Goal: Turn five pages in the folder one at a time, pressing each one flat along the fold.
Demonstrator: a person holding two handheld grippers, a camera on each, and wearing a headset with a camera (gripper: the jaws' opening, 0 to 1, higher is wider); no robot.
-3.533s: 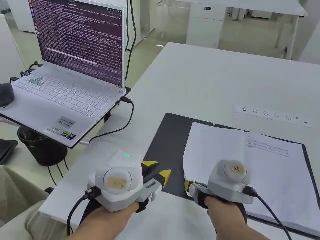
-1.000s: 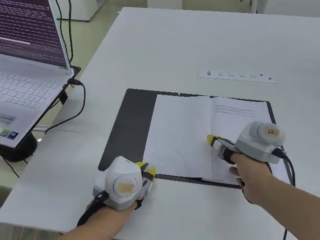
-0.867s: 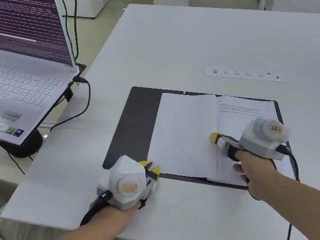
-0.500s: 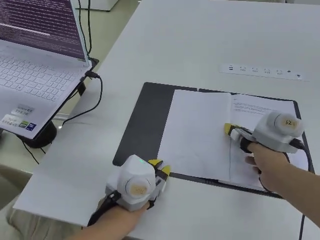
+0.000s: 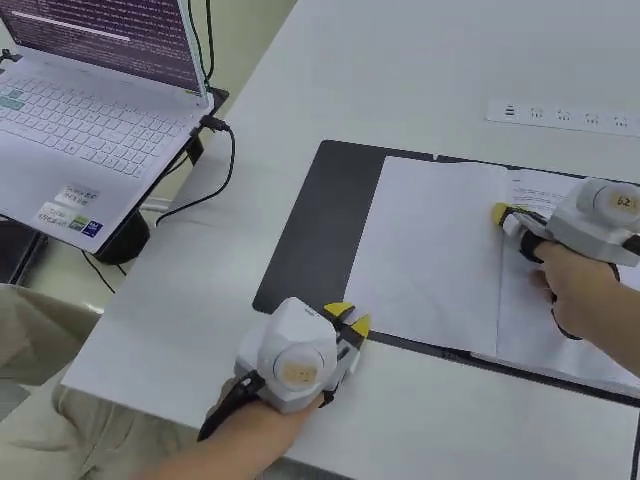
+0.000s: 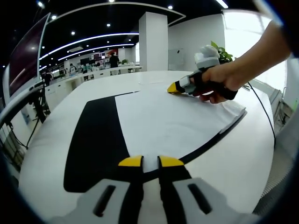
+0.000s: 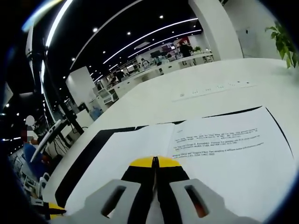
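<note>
Facing printed page (image 7: 224,149), right tool (image 7: 154,161) closed

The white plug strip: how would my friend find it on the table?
Start at the big white table, then the open black folder. Past its far edge lies the plug strip, long, thin and white, with a row of small sockets, unlike the wide pages.

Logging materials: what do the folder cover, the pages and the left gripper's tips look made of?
The folder cover looks matte black, probably plastic or coated board: flat, no glare. The pages are thin white paper with printed text. The left gripper has smooth yellow tips, rubber or plastic, cannot tell which, on a white plastic-looking body.
</note>
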